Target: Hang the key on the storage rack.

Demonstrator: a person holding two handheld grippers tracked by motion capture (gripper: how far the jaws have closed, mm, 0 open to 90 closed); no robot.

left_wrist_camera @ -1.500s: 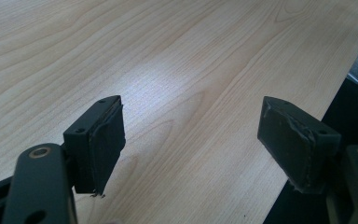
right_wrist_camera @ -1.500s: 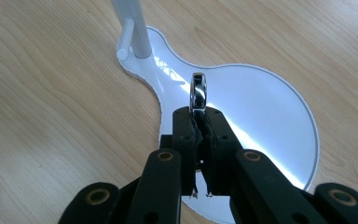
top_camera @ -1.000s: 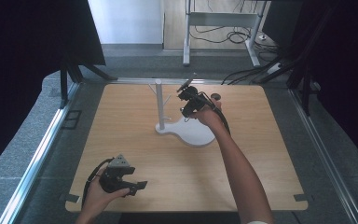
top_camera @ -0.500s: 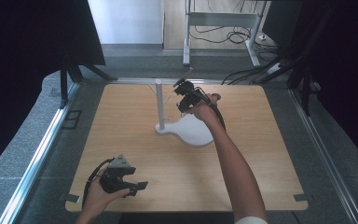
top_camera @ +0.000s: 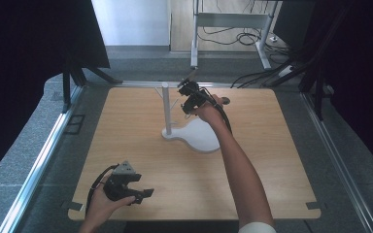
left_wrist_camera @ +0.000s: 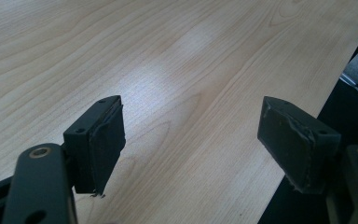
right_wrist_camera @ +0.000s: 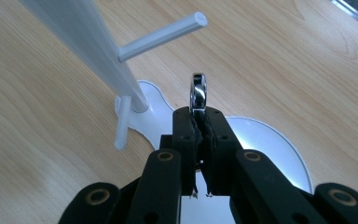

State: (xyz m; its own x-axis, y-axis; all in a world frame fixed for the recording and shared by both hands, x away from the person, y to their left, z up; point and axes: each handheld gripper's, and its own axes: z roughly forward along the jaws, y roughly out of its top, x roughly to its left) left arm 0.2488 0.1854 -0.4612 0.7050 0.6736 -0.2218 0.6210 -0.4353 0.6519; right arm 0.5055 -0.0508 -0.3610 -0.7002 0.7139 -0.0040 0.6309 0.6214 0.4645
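A white stand with an upright pole (top_camera: 166, 108) and a flat white base (top_camera: 201, 137) stands at the middle back of the wooden table. My right gripper (top_camera: 186, 93) hovers just right of the pole's top, shut on a shiny metal ring (right_wrist_camera: 198, 90) that sticks up edge-on above the jaws (right_wrist_camera: 198, 117). A white peg (right_wrist_camera: 164, 34) juts from the pole (right_wrist_camera: 91, 44) up and left of the ring, apart from it. A shorter peg (right_wrist_camera: 121, 123) sits lower on the pole. My left gripper (top_camera: 138, 193) rests open near the front left edge, with only bare wood between its pads (left_wrist_camera: 103, 140).
A small dark object (top_camera: 225, 101) lies on the table just behind the right hand. The table's front edge (left_wrist_camera: 303, 121) runs close beside the left gripper's right jaw. A metal rail (top_camera: 43, 155) borders the table's left side.
My right gripper has carried the ring a little farther back and left, closer to the top of the pole. The left gripper has stayed still.
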